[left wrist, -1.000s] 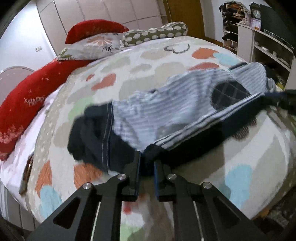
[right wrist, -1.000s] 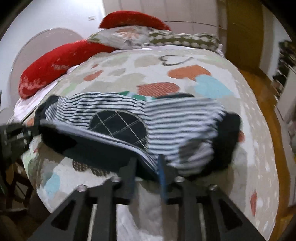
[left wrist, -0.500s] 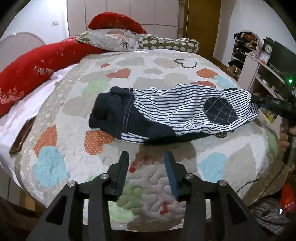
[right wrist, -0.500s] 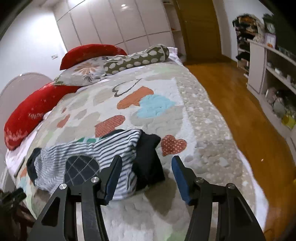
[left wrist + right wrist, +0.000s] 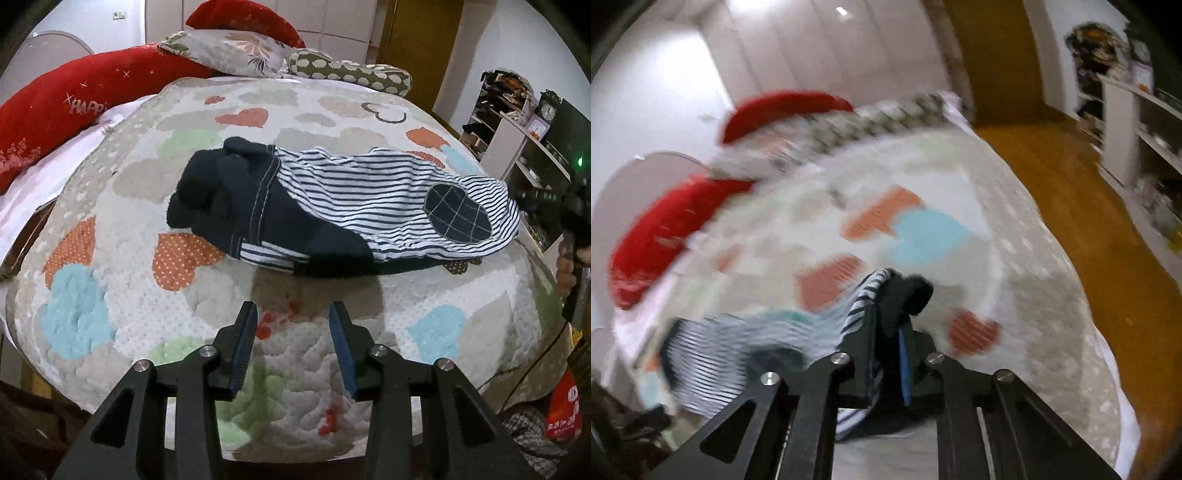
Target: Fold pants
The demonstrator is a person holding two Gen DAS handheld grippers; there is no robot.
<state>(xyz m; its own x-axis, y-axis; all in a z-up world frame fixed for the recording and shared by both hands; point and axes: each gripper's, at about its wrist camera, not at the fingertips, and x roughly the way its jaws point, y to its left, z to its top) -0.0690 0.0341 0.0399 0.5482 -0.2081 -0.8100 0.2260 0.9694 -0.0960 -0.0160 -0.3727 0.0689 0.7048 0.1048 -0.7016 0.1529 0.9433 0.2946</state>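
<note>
- The pants (image 5: 354, 206) lie across the middle of the bed (image 5: 122, 280), nearer its foot edge than the pillows, already doubled lengthwise: striped lining and a dark checked knee patch face up, with the dark waist part bunched at one end.
- The left gripper (image 5: 293, 339) hovers over bare quilt just short of the pants, its jaws apart with nothing between them; it has let go of the cloth.
- The right gripper (image 5: 886, 343) has just been closing, and in its own view its jaws pinch the striped-and-dark end of the pants. That picture is blurred, so how much cloth it has is hard to tell.
- My judgement: one fold is done, and the pants are still a long, rumpled strip. A fold end over end, probably starting from the right gripper's grip, and some smoothing are left.
- Writing: the red pillow (image 5: 62, 107) shows "HAPP", the rest hidden. Print on a red packet (image 5: 563, 410) at the picture's edge is too small to read.
</note>
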